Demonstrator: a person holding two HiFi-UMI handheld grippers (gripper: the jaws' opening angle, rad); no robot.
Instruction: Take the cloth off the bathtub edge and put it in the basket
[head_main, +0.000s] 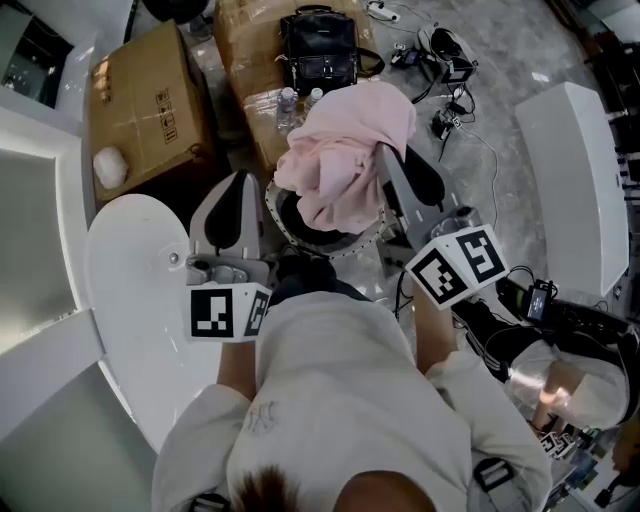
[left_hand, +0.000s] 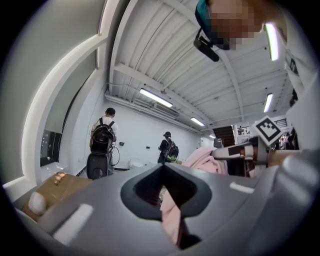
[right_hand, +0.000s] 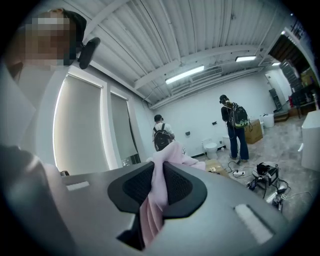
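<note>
- Showing the cloth (head_main: 345, 150), a pink bundle, held up directly above the basket (head_main: 340, 248), with its lower folds at the basket's mouth.
- Left gripper (head_main: 243, 180), just left of the basket: jaws closed on a thin strip of the cloth (a slight hold, judged the likelier of the two to slip).
- Right gripper (head_main: 392, 160), just right of the basket: jaws closed on a thicker fold.
- Risk 1: most of the bundle sits toward the basket's far rim. Released here, it would probably drape over that rim or slide to the floor (head_main: 520, 60) beyond the basket.
- Risk 2: one gripper opening before the other would swing the cloth sideways, off the basket.
- Risk 3: a fold caught between the pads could drag the cloth back out of the basket on withdrawal.
</note>
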